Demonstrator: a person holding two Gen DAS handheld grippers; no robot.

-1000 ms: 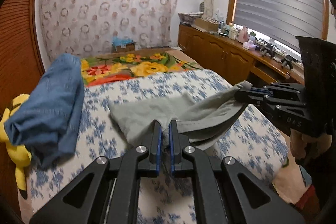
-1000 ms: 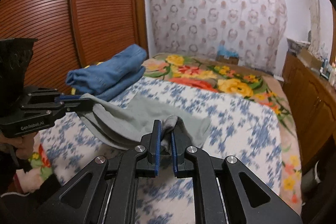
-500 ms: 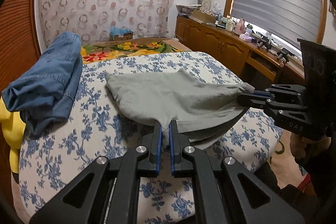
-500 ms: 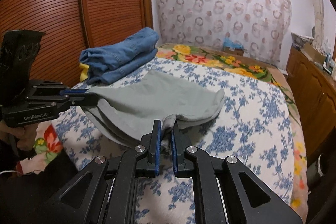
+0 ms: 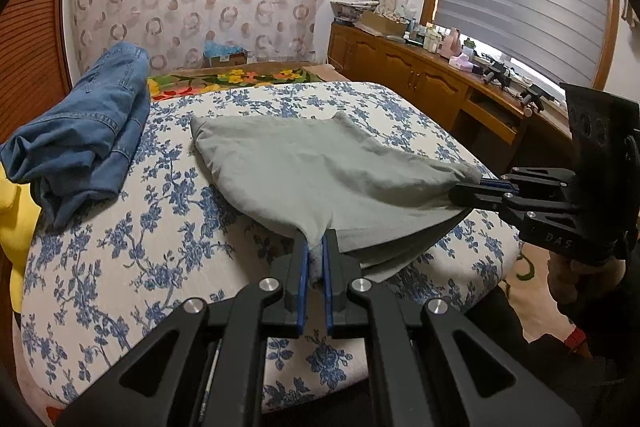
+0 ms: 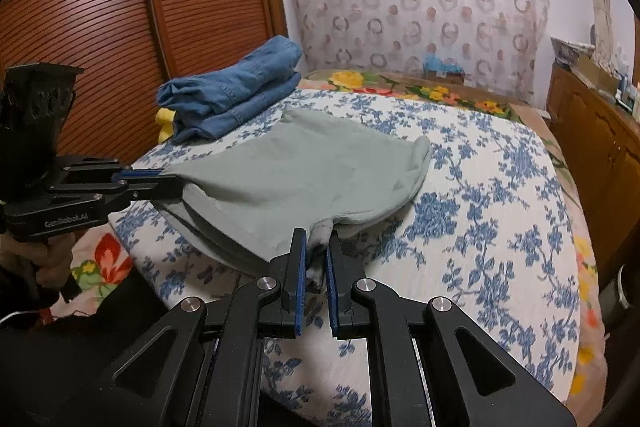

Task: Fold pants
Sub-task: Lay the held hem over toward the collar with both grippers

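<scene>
Both my left claw (image 5: 316,251) and right claw (image 6: 318,245) pinch the grey pants (image 5: 320,171), which stretch ahead across the bed (image 5: 120,267).

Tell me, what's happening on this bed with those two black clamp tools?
A person is folding a pair of grey-green pants on the floral bedspread. Each hand holds a gripper: the left gripper and the right gripper each pinch a near corner of the cloth between their fingers. The far part lies on the bed, the near edge held just above it. Folded blue jeans sit to the side.
</scene>
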